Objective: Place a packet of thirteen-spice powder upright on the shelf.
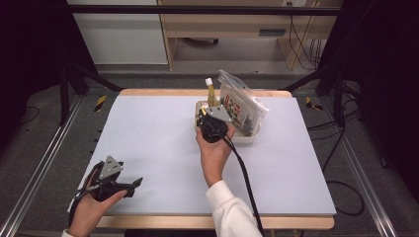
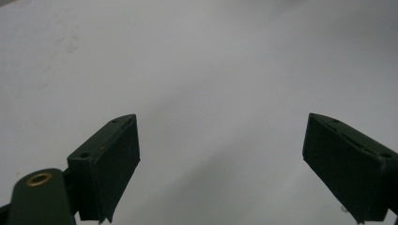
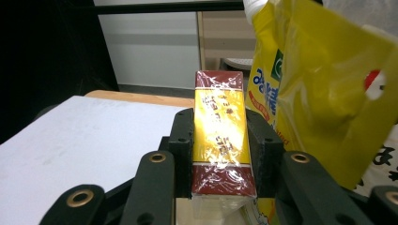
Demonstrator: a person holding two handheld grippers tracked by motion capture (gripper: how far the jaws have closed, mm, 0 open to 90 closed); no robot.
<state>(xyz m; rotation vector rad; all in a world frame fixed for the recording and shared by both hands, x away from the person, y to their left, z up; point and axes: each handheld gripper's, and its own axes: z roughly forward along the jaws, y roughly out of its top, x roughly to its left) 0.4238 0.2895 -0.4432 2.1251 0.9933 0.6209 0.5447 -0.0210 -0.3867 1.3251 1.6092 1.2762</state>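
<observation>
My right gripper is shut on a red and yellow box wrapped in clear film; both pads press its long sides. In the high view this right gripper is over the near left part of a white tray at the far middle of the table. A yellow pouch with a white cap stands just right of the box, and a clear bag of packets leans in the tray. My left gripper rests open near the front left table corner, with only bare table between its fingers.
The table top is a pale sheet with wooden edges. A black frame and rails surround it, with a wooden shelf unit behind. A black cable trails from the right gripper toward the front edge.
</observation>
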